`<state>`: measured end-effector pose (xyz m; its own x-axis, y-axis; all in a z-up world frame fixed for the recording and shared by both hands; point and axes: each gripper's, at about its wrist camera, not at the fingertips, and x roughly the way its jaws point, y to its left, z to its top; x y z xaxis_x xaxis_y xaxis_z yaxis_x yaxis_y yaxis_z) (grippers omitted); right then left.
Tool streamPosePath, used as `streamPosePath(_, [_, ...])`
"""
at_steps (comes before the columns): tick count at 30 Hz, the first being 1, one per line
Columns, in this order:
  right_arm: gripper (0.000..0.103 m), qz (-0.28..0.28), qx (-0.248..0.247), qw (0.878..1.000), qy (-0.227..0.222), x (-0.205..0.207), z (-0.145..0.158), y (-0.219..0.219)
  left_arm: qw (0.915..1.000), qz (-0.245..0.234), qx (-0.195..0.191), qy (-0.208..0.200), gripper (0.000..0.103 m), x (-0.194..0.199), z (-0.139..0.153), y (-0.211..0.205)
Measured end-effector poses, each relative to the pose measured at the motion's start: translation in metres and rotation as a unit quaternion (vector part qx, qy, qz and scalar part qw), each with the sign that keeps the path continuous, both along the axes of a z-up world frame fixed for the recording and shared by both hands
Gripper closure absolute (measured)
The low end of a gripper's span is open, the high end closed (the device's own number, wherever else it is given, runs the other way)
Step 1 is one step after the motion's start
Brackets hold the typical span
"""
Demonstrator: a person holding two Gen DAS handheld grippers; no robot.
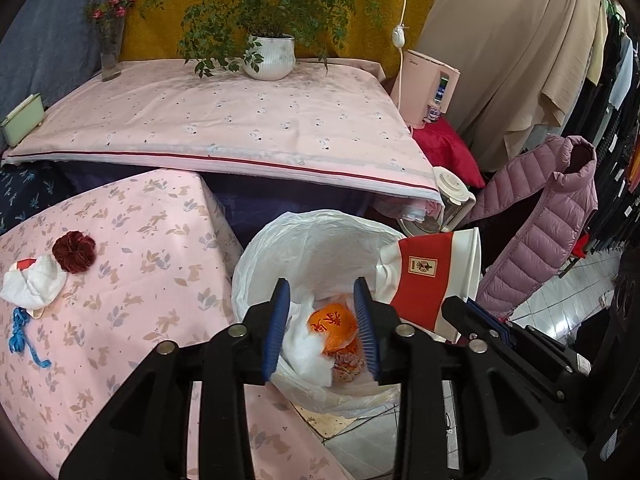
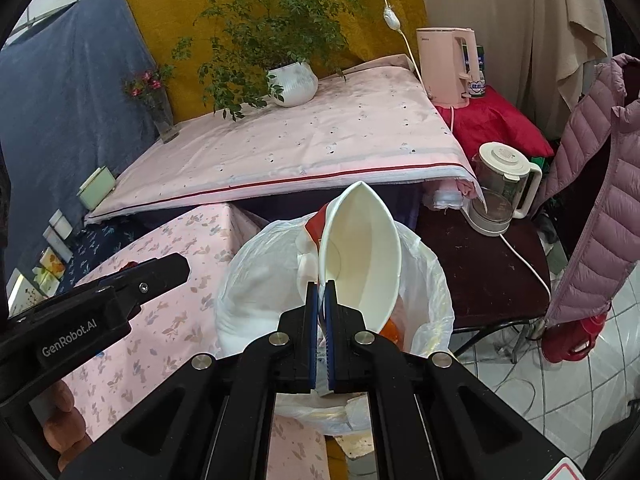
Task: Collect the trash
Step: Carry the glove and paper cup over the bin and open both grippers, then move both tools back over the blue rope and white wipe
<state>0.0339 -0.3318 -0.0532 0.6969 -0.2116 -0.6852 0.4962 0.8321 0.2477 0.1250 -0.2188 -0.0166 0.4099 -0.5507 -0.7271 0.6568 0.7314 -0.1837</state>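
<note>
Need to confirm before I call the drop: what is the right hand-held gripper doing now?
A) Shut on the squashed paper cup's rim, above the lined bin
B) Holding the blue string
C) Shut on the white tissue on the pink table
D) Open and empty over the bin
A: the right hand-held gripper pinches the rim of the paper cup over the bin; the left hand-held gripper is open and empty.

The right gripper [image 2: 320, 292] pinches a squashed paper cup [image 2: 360, 256] by its rim above the bag-lined bin [image 2: 256, 280].

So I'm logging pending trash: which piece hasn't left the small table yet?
The crumpled white tissue; the paper cup is gripped over the bin.
</note>
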Motion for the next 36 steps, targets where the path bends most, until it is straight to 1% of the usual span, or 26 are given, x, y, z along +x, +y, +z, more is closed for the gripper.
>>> streamPosePath(10, [0.099,0.012,0.003,1.0,0.001,0.01,-0.003,0.004,0.9996,0.024,0.012,0.006,0.07,0.009,-0.008,0.012])
streamPosePath(12, [0.098,0.016,0.003,1.0,0.001,0.013,-0.003,0.007,0.9995,0.029,0.015,0.002,0.066,0.01,-0.008,0.015])
streamPosePath(14, [0.095,0.019,0.002,1.0,-0.002,0.016,-0.001,0.011,0.9991,0.038,0.018,-0.006,0.054,0.01,-0.007,0.019])
streamPosePath(15, [0.093,0.021,0.002,1.0,-0.002,0.018,0.0,0.013,0.9989,0.042,0.018,-0.011,0.053,0.01,-0.006,0.021])
streamPosePath(23, [0.081,0.036,-0.006,0.999,-0.007,0.025,0.009,0.031,0.9976,0.068,0.014,-0.002,0.052,0.019,-0.008,0.044])
streamPosePath(25, [0.074,0.04,-0.01,0.999,-0.007,0.027,0.011,0.038,0.9971,0.075,0.014,0.0,0.052,0.021,-0.009,0.051])
streamPosePath(27, [0.071,0.045,-0.011,0.999,-0.008,0.028,0.011,0.045,0.9964,0.084,0.01,0.006,0.05,0.023,-0.011,0.06])
streamPosePath(32, [0.069,0.063,-0.018,0.998,-0.002,0.037,0.013,0.064,0.9936,0.112,0.007,0.009,0.05,0.031,-0.013,0.086])
streamPosePath(34, [0.063,0.069,-0.021,0.997,-0.003,0.04,0.014,0.073,0.9924,0.123,0.005,0.01,0.05,0.033,-0.013,0.096])
streamPosePath(36, [0.062,0.076,-0.024,0.997,-0.003,0.044,0.015,0.081,0.9902,0.139,0.002,0.011,0.049,0.037,-0.014,0.11])
